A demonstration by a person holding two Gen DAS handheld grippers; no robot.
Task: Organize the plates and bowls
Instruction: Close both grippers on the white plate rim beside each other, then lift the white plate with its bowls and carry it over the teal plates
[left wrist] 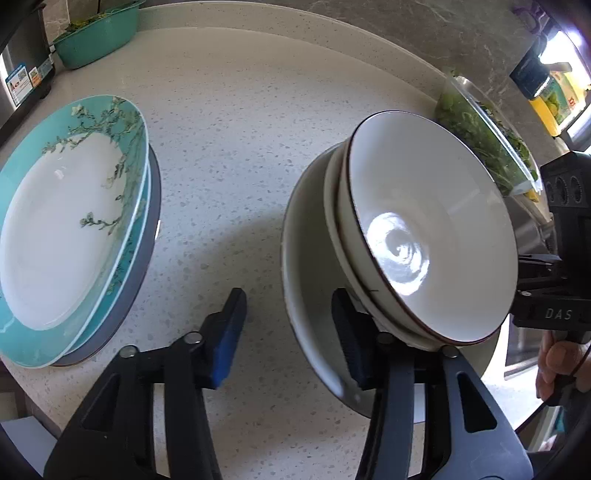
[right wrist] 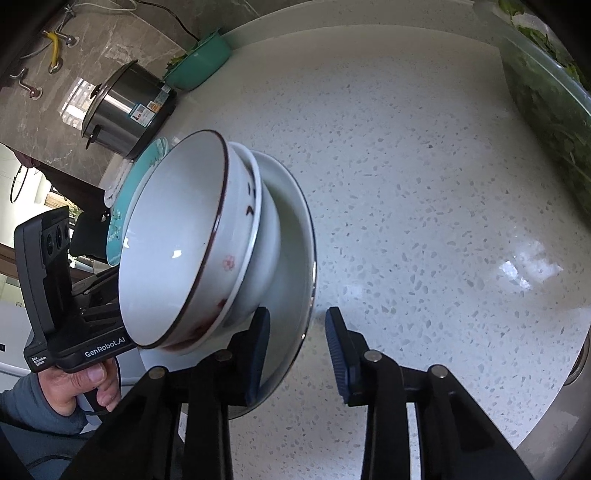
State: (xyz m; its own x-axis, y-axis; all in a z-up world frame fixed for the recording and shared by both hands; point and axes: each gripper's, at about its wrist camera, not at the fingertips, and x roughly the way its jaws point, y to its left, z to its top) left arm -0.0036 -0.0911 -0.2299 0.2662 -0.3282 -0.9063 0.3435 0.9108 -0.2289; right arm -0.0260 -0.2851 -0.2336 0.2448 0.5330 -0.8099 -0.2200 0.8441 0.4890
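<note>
The top bowl (right wrist: 173, 240) is white with a dark brown rim line and small red flower marks outside. The plate (left wrist: 70, 229) has a teal border with painted branches and a white centre. The surface (left wrist: 236, 155) is pale with grey speckles.

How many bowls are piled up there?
3 that I can see: the top bowl, a second bowl nested under it, and the wide bottom bowl. More could hide inside.

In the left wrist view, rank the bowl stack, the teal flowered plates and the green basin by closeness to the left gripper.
1. Bowl stack, right, at the left gripper.
2. Teal flowered plates, left.
3. Green basin, far top left.
</note>
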